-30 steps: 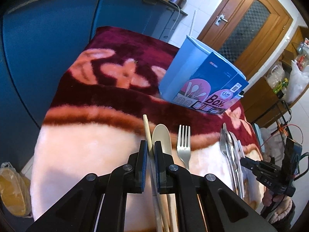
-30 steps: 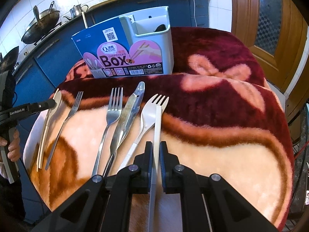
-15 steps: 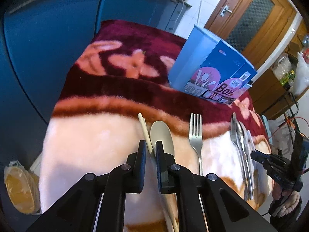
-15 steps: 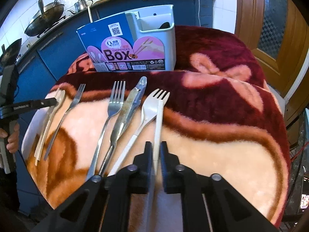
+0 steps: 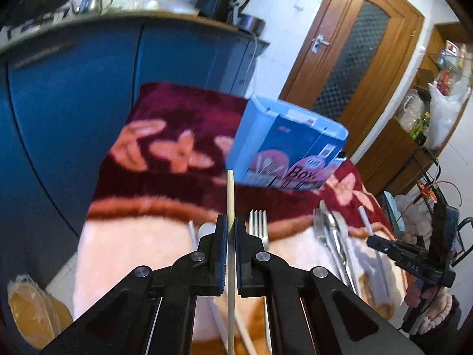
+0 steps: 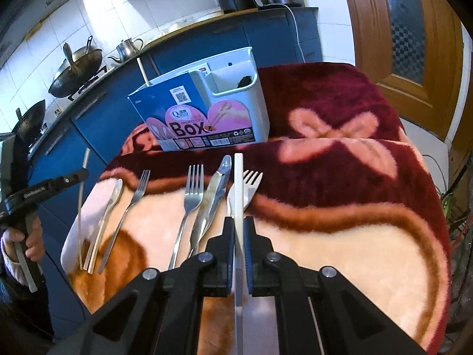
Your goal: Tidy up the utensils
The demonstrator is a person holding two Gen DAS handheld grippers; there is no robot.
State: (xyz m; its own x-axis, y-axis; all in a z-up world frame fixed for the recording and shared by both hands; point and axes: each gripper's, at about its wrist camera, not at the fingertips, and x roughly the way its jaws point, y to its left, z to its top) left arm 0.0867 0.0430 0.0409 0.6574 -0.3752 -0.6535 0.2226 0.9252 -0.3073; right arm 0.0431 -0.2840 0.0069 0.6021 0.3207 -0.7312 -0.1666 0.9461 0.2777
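My left gripper (image 5: 231, 230) is shut on a beige chopstick (image 5: 230, 195) and holds it lifted above the blanket, tip toward the blue and white utensil box (image 5: 283, 151). My right gripper (image 6: 239, 230) is shut on a white chopstick (image 6: 239, 189), also lifted. The box (image 6: 207, 115) stands upright at the far side, one chopstick sticking out of it. On the blanket lie a beige spoon (image 6: 111, 204) beside another chopstick (image 6: 96, 244), two metal forks (image 6: 190, 198), a metal knife (image 6: 214, 192) and a white plastic fork (image 6: 251, 183).
A maroon and peach fleece blanket (image 6: 340, 195) covers the table. Blue kitchen cabinets (image 5: 74, 112) stand behind with woks (image 6: 75, 71) and a kettle. A wooden door (image 5: 354, 59) is at the right. A bag (image 5: 32, 313) sits on the floor at the left.
Both grippers have lifted their chopsticks off the blanket and tilted up. The left beige chopstick has come away from the spoon; the right white chopstick now hangs over the plastic fork.
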